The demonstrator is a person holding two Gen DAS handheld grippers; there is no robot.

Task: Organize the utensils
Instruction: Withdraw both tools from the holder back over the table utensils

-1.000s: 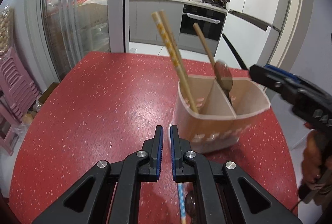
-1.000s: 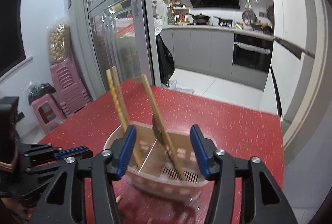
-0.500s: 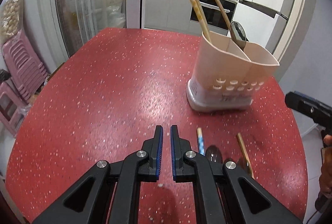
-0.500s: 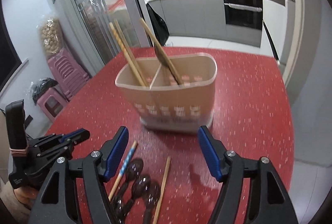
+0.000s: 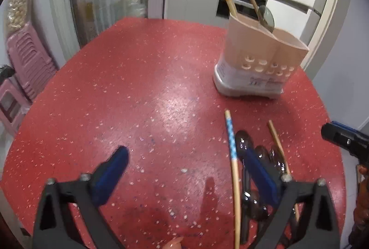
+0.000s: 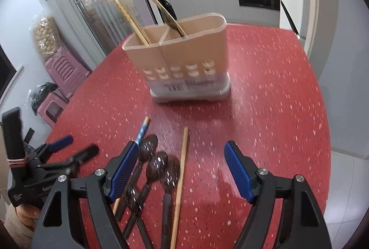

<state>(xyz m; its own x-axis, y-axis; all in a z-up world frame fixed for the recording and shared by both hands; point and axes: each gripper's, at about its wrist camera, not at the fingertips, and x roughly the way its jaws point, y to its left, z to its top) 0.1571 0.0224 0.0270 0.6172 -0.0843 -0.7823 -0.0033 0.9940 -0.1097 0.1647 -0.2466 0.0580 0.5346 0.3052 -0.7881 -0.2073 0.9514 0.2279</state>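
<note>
Right wrist view gives me the open top of the holder (image 6: 184, 57): I see a divider wall and two compartments, which the left wrist view shows only edge-on. Left wrist view in turn gives me the holder's side (image 5: 258, 60) against the fridge and oven behind it.

In the holder's left compartment, as I see it from the right wrist, stands a pair of chopsticks (image 6: 131, 18), leaning up and to the left. In the next compartment a wooden-handled spoon (image 6: 165, 11) leans the same way, its dark bowl just above the rim. The holder stands upright on the red table (image 6: 276, 87).

Loose utensils lie on the table nearer to me, well apart from the holder. A blue-patterned chopstick (image 6: 141, 131) and a plain chopstick (image 6: 181, 170) lie with their long axes running roughly from me toward the holder, tips pointing at it. Between them lie dark spoons (image 6: 159, 168), bowls toward the holder, handles toward me; I count at least three.

My right gripper (image 6: 181, 173) hangs over these spoons with its jaws wide apart, holding nothing. My left gripper (image 5: 189, 179) is also spread wide and empty, its right finger (image 5: 260, 177) over the spoons (image 5: 251, 156) in its own view.
</note>
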